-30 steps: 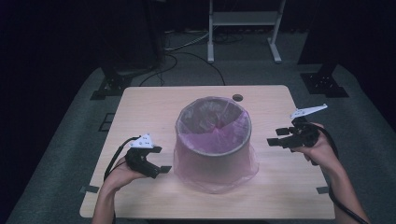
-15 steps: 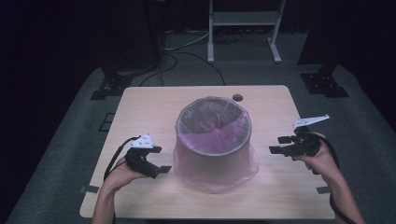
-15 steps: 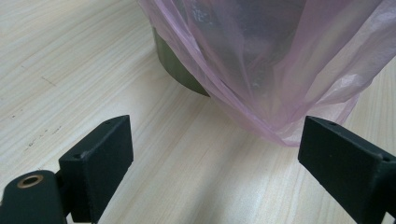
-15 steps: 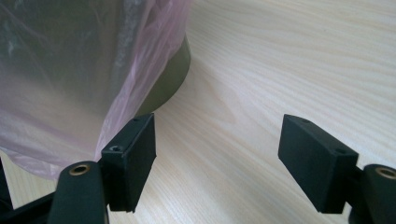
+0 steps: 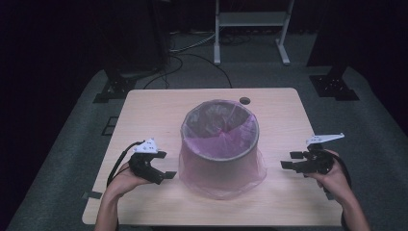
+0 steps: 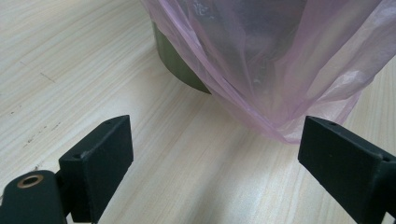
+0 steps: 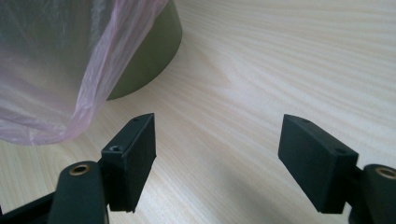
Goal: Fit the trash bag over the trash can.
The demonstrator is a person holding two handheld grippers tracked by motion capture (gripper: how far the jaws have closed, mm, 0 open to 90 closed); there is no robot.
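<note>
moved: right gripper [image 5: 294, 160] dropped lower, nearer the desk [image 5: 154, 110]
fingers: both pairs apart, empty
left gripper [image 5: 164, 165]: just beside bagged bin [image 5: 220, 144]

"What lies past the wooden table [image 5: 159, 108]?"

"Grey carpet [image 5: 77, 159] all round. A white metal stand [image 5: 250, 19] at twelve o'clock, black cables [image 5: 192, 55] at eleven, dark base feet at ten [image 5: 113, 89] and two [image 5: 334, 86]."

"And on the tabletop?"

"A small dark round hole [image 5: 245, 100] at twelve."

Looks like a lab or recording studio, dark curtained surroundings, grey carpet floor [image 5: 72, 159], black stand feet [image 5: 113, 91] either side, cables [image 5: 192, 53] trailing across floor, white metal frame [image 5: 250, 21] behind, lone pale wooden surface [image 5: 159, 110] lit from above
</note>
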